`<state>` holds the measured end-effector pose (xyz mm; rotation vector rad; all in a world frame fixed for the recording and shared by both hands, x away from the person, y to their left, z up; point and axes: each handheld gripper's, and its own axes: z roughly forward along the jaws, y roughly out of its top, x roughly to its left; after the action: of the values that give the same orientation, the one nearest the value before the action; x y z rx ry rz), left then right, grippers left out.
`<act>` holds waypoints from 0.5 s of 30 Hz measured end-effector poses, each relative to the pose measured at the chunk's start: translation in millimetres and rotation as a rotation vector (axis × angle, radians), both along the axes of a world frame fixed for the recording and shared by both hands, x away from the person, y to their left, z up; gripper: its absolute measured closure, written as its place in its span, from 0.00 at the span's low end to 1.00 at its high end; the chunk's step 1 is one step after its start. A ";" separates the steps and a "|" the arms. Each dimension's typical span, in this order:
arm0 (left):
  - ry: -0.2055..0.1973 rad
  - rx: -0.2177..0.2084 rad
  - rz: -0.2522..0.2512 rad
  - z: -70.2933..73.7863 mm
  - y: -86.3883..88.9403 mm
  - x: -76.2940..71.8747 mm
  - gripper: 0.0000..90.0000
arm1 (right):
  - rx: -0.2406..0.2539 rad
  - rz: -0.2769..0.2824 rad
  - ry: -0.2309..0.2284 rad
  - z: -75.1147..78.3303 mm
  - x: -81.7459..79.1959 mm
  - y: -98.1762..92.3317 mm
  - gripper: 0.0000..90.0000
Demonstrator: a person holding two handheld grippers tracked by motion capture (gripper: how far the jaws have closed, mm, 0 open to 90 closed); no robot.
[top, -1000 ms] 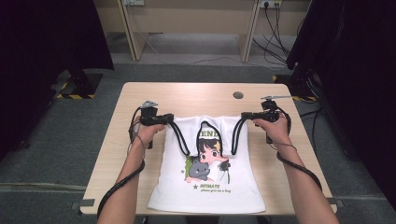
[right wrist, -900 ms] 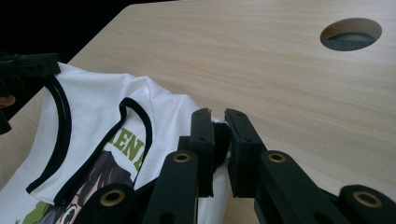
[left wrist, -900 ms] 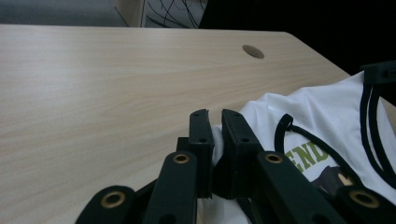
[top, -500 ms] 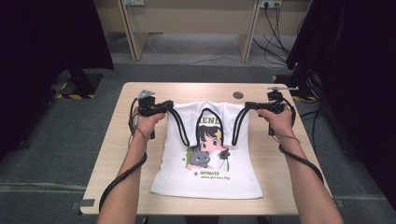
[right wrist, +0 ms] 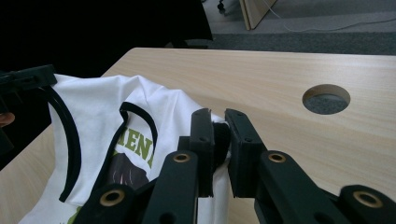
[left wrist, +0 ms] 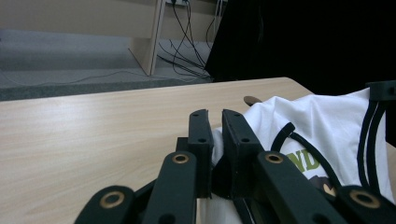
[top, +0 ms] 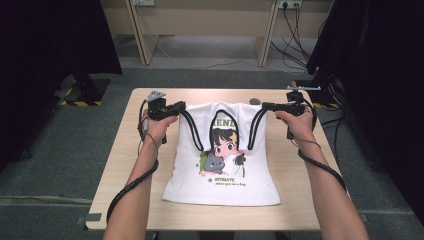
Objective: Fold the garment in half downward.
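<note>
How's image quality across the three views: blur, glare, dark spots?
High view: even light, slightly soft, both side margins black. Left gripper view: jaws near the lens soft, the white top and the table sharper, black backdrop at right. Right gripper view: black at upper left, no glare on the table.

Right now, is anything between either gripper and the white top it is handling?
Nothing visible. The left gripper and right gripper are each shut on a shoulder of the white top, lifted off the table.
</note>
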<state>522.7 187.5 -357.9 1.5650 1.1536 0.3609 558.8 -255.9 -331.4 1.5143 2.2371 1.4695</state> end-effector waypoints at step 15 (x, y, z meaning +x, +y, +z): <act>-0.055 -0.007 0.001 23.4 -5.5 4.8 0.91 | 0.013 -0.007 -0.028 12.4 2.3 0.5 0.91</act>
<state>527.5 182.0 -334.4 1.5389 1.1126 0.3979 561.1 -255.4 -319.0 1.4941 2.2085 1.4972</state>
